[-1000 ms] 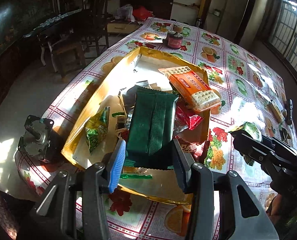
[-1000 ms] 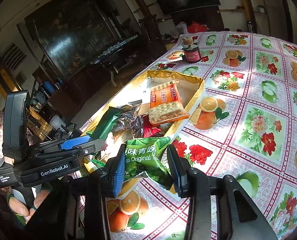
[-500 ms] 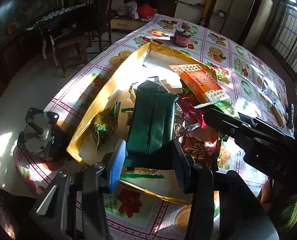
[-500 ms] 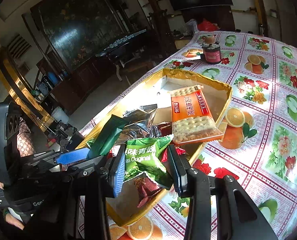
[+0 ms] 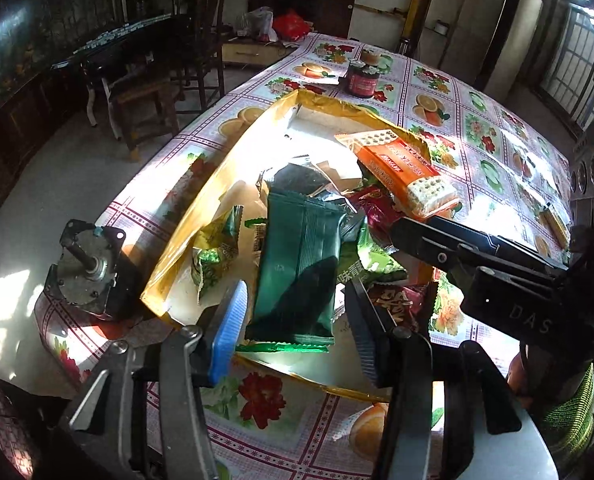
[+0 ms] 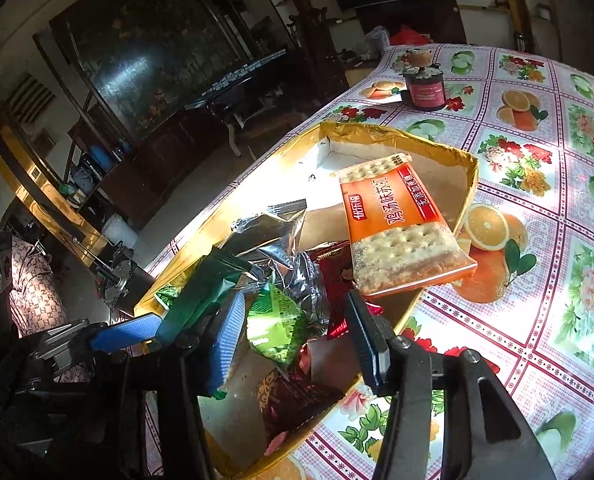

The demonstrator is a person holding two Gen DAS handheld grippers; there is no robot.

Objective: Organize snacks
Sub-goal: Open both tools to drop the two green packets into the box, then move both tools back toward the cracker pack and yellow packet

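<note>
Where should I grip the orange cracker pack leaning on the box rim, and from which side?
Grip the orange cracker pack across its two long edges near the clear cracker end, coming from above on the open table side. It lies tilted on the gold cardboard box's rim, above the other wrappers, so those edges look free.

- The left wrist view looks from the near short end of the gold box [image 5: 201, 216], close above it, along its length.
- The right wrist view sits close over the gold box's [image 6: 429, 140] near right corner, facing its far end.
- Both views share the box and the dark jar [image 5: 362, 79] [image 6: 424, 87] beyond it.
</note>
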